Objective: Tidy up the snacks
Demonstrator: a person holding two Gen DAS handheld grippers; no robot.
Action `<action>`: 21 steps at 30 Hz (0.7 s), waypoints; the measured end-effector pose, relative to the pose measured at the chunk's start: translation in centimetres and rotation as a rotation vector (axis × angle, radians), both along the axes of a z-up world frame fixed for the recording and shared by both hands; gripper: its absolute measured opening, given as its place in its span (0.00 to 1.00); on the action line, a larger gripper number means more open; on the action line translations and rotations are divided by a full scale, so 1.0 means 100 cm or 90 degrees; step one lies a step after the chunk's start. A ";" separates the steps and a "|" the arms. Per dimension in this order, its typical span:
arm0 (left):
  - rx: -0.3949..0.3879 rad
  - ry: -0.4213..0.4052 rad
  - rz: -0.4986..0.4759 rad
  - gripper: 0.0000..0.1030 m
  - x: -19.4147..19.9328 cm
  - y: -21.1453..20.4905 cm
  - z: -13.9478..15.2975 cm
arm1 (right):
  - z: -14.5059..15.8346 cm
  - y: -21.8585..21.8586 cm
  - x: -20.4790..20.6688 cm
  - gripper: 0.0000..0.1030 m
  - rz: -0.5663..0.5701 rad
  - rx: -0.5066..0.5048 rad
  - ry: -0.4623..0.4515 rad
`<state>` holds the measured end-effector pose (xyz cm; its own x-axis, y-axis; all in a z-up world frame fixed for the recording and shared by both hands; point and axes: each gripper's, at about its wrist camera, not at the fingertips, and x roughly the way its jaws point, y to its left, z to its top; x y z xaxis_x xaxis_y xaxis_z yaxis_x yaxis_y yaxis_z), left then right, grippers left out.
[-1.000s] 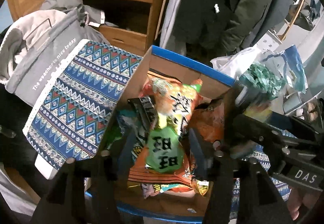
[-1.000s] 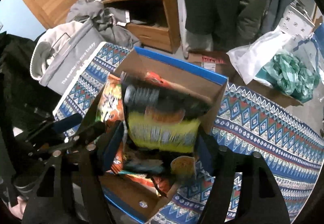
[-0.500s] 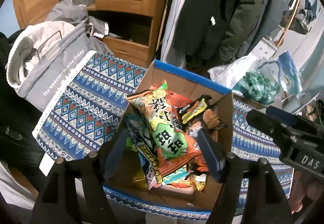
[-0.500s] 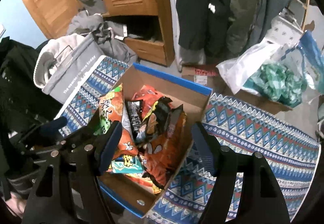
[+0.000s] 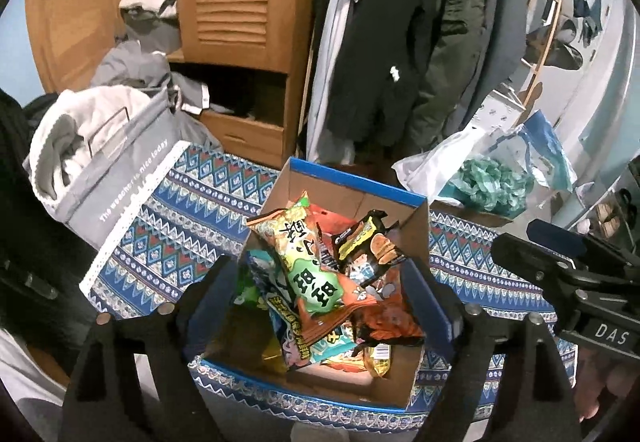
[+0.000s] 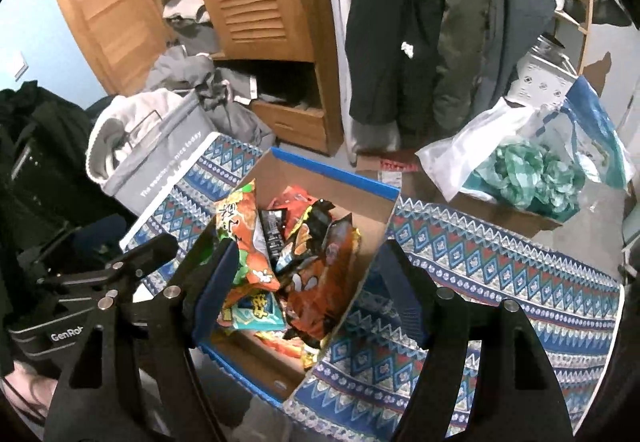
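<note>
A cardboard box with a blue rim [image 5: 354, 178] [image 6: 332, 172] sits on a patterned cloth and holds several snack bags. An orange and green bag [image 5: 308, 262] [image 6: 240, 238] lies on top at the left, a black and yellow bag [image 5: 368, 242] [image 6: 308, 226] beside it. My left gripper [image 5: 332, 298] is open and empty above the box's near side. My right gripper [image 6: 308, 278] is open and empty above the box; it also shows at the right of the left wrist view [image 5: 568, 282].
A blue patterned cloth [image 5: 168, 242] [image 6: 480, 282] covers the surface. A grey laundry bag [image 5: 116, 170] stands left. A wooden wardrobe [image 5: 240, 2] and hanging coats [image 5: 420, 42] stand behind. A plastic bag with green material [image 6: 532, 170] lies right.
Both grippers have let go of their snack bags into the box and pulled back and up. The box now looks smaller and farther away.
</note>
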<state>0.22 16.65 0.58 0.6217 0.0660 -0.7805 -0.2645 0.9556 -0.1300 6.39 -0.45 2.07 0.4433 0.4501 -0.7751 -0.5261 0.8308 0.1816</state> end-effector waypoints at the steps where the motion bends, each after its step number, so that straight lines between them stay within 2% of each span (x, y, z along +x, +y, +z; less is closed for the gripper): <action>1: 0.003 0.000 -0.001 0.84 -0.001 -0.002 0.001 | 0.001 -0.002 -0.001 0.70 -0.001 0.002 -0.001; 13: 0.006 -0.003 -0.011 0.84 -0.012 -0.016 0.012 | 0.010 -0.029 -0.014 0.71 -0.011 0.023 -0.011; 21: 0.017 -0.003 -0.020 0.88 -0.013 -0.028 0.016 | 0.010 -0.045 -0.015 0.71 -0.025 0.034 -0.008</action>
<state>-1.07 13.88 2.15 0.6270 0.0672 -0.7761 -0.2342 0.9664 -0.1055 4.90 -4.97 3.09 0.4711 0.4727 -0.7447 -0.4954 0.8404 0.2200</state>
